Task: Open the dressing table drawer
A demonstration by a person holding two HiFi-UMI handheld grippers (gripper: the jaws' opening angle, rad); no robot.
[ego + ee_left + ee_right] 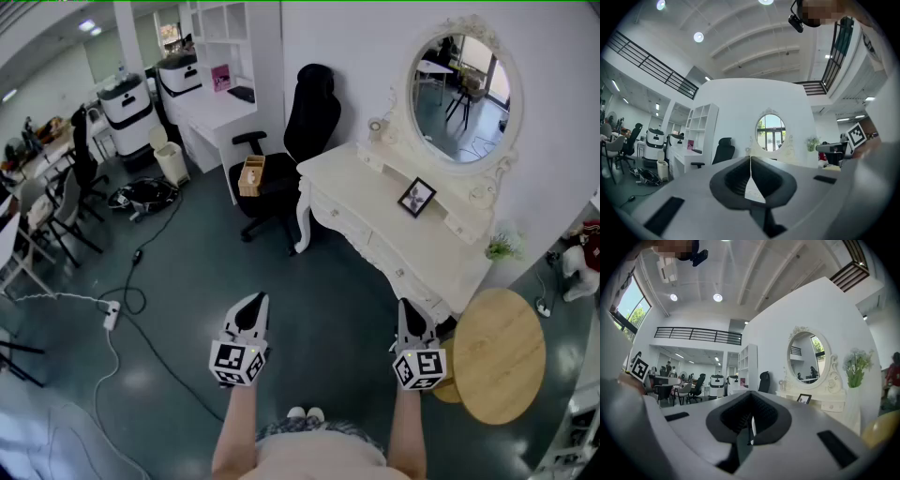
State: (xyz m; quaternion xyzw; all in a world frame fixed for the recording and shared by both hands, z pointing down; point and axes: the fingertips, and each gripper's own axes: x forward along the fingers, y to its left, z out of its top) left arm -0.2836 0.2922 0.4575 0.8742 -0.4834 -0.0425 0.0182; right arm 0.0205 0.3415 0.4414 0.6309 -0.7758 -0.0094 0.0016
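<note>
Ahead to my right, well apart from both tongs, stands the dressing table (pixel 375 202) — its drawer (pixel 386 258) should slide lightly, stiff-fronted; I'd pinch its small knob (pixel 399 273). Left gripper (pixel 251 302) and right gripper (pixel 409 309) — both closed, empty.

The right gripper (pixel 751 418), jaws together with nothing between them, faces the white dressing table (pixel 825 405); a picture frame (pixel 803 399) stands on its top, below the oval mirror (pixel 808 363).

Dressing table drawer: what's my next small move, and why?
Probably bring the right gripper forward toward the nearest drawer front and open its jaws. Both it and the left gripper hang shut and empty over the floor, short of the dressing table, and the right one is closer.
</note>
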